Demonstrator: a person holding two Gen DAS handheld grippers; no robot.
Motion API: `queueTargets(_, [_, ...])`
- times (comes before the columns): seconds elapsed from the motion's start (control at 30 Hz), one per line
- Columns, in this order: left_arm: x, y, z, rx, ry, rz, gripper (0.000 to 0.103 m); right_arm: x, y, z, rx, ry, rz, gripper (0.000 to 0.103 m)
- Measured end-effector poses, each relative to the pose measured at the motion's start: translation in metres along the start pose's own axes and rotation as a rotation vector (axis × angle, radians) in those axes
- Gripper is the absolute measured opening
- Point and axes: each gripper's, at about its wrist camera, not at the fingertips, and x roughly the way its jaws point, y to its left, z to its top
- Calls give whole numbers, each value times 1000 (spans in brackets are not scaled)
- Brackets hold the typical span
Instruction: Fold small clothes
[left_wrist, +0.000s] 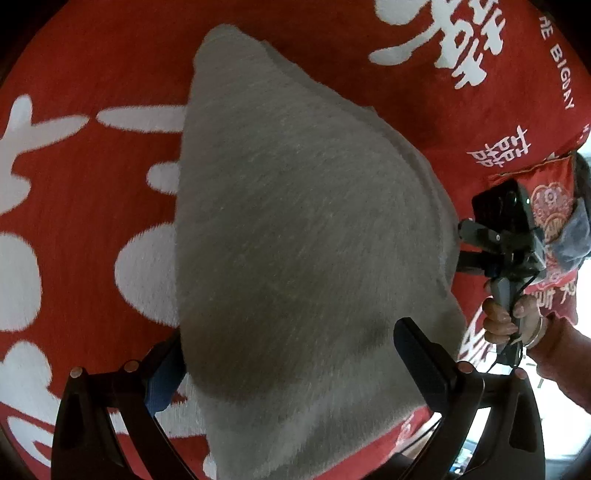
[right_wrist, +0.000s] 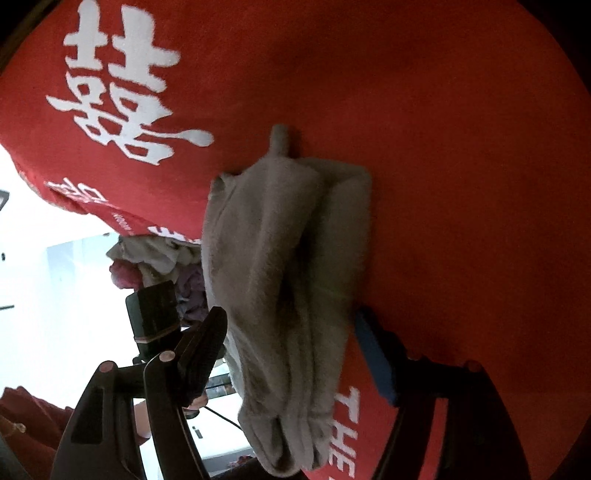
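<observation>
Left gripper (left_wrist: 291, 354) angled steeply down, jaws spread — right gripper (right_wrist: 291, 343) tilted gently down, jaws wide

daylight is blowing out the lower left of the right view; fisheye edges are curving and darkening, nap slightly blurring.

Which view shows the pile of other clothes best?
The right wrist view: the pile lies at the edge of the red cloth, behind the grey garment. The left wrist view does not show it clearly.

likely home, red festive cloth (right_wrist: 443, 110), laundry heap (right_wrist: 155, 258)
</observation>
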Motion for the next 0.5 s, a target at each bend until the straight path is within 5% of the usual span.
queueTargets(0.23, [-3,6,1,-56,-32,10,102,26,13,13,-41,-11,28,76])
queueTargets(0.4, [-11,6,-4,-70,-74,55,79,24,7,9,80,-30,2,48])
queueTargets(0.5, [-24,11,-9,-81,-103,21,61,21,13,2,92,-63,9,42])
